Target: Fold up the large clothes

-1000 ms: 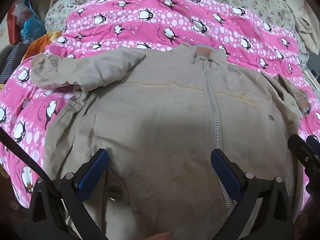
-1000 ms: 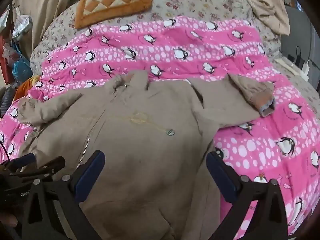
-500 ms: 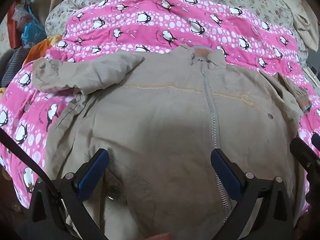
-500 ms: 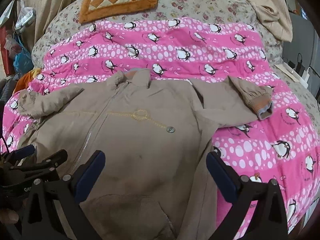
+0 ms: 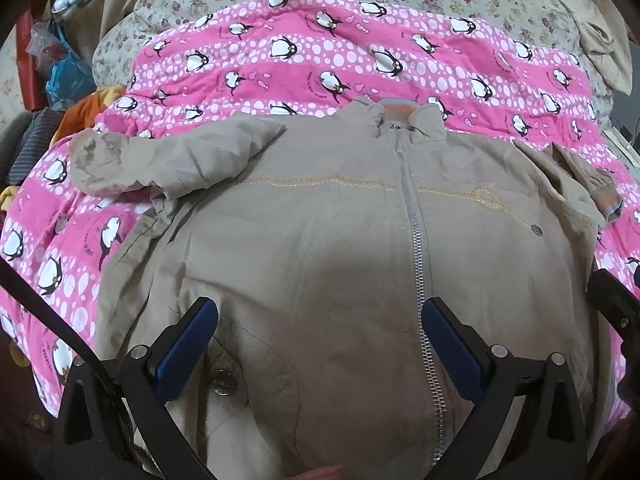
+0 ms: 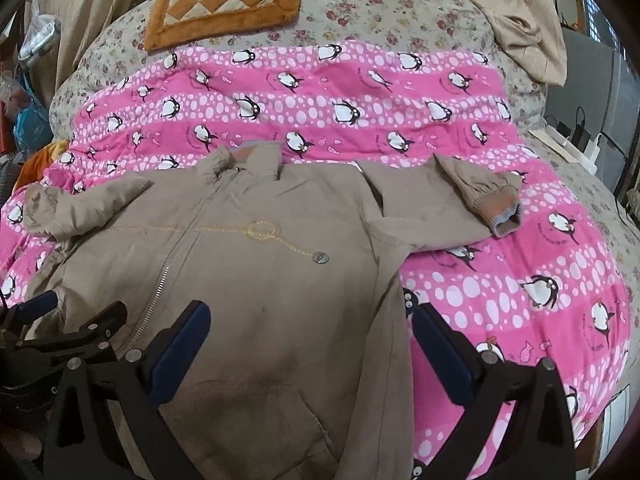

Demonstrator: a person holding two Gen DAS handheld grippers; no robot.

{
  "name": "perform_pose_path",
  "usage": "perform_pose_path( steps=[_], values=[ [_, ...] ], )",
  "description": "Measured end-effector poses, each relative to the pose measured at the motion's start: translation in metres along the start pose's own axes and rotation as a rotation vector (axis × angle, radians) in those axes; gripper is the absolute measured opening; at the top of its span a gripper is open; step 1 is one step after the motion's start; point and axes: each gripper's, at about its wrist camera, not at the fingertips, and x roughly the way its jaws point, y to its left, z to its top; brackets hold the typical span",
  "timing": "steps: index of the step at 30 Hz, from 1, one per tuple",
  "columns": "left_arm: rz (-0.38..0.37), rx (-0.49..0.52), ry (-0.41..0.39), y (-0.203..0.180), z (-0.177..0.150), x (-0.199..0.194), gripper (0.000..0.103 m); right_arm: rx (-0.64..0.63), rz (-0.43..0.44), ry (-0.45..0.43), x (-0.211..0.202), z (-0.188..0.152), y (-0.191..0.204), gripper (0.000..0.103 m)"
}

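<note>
since the earlier frame both grippers have pulled back a little, so more bed shows at 12 o'clock. the khaki jacket (image 5: 320,248) lies flat, zipped, on the pink penguin blanket (image 6: 500,280). the left gripper (image 5: 320,340) and right gripper (image 6: 310,344) hover over its hem, jaws wide open, holding nothing.

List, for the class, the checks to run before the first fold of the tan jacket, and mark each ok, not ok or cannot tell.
1. Jacket lies front up on the pink penguin blanket: ok.
2. Zipper closed: ok.
3. Left hand-held gripper open, holding nothing: ok.
4. Right hand-held gripper open, holding nothing: ok.
5. Sleeves laid flat: not ok; the cuffed sleeve is bunched.
6. Bottom hem straight: cannot tell, hidden.
</note>
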Motion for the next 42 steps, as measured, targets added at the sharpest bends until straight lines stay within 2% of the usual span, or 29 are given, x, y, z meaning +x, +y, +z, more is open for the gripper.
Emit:
perform_pose_path(
  steps=[16,24,38,42],
  values=[
    [0.004,0.007,0.008,-0.004,0.000,0.004,0.088,-0.015,-0.083,0.037,0.020,-0.004,0.006,0.103],
    [0.009,0.017,0.013,-0.004,-0.001,0.007,0.088,0.013,-0.135,0.046,0.022,-0.003,-0.004,0.103],
    [-0.009,0.029,0.039,-0.007,0.000,0.021,0.088,0.018,-0.099,0.036,0.023,-0.002,-0.002,0.103],
    [-0.061,0.004,0.108,0.001,-0.001,0.040,0.089,0.004,-0.065,-0.001,0.019,0.000,0.003,0.103]
  ],
)
